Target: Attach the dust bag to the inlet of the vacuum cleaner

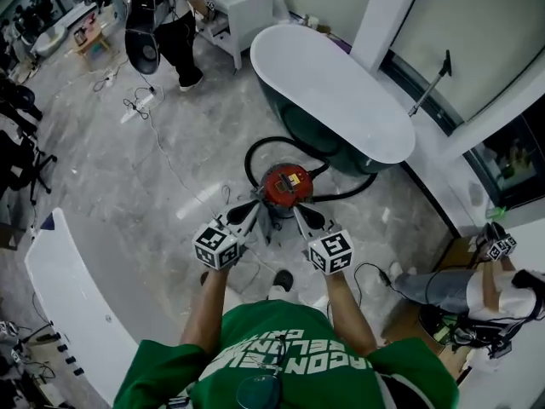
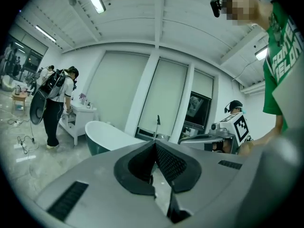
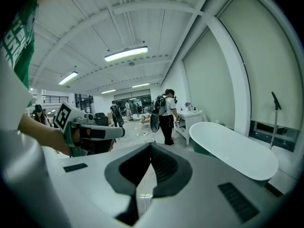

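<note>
Left gripper (image 1: pixel 254 211) and right gripper (image 1: pixel 304 214) hover near, jaws pressed together, empty. Just beyond, the vacuum cleaner (image 1: pixel 285 186) sits on the floor by the bathtub (image 1: pixel 332 92). No dust bag shows — probably light and flimsy, best held by its stiff collar.

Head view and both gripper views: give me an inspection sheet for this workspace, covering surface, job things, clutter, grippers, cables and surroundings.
Surface: grey marble floor.
Job's things: red-topped vacuum cleaner on the floor beside the bathtub; dust bag not seen.
Clutter: nothing seen.
Grippers: left gripper and right gripper both shut, nothing between the fingers.
Cables: black hose loops behind the vacuum cleaner; white cable on the floor, far left.
Surroundings: white cabinet; one person standing, another person low at right.
</note>
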A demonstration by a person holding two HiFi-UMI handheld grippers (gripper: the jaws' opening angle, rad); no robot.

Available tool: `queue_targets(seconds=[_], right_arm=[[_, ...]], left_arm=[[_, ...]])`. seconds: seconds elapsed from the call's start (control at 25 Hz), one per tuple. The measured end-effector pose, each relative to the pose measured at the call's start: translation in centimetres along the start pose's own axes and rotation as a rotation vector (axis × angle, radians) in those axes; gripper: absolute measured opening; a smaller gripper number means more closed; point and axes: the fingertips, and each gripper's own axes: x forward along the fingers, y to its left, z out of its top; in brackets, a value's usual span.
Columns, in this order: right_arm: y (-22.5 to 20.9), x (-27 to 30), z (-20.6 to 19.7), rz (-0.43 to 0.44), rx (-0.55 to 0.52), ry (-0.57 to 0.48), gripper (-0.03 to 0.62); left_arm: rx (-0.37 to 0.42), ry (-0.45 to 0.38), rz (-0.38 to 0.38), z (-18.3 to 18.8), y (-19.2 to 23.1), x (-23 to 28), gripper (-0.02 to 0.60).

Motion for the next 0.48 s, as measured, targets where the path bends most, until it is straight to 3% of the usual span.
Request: queue_targets(seconds=[0.48], right_arm=[[-0.9,-2.1,1.6,0.065,0.013,-0.031,0.008]], left_arm=[[-0.022,-0.046,0.074,1.1,-2.5,0.8,0.003]])
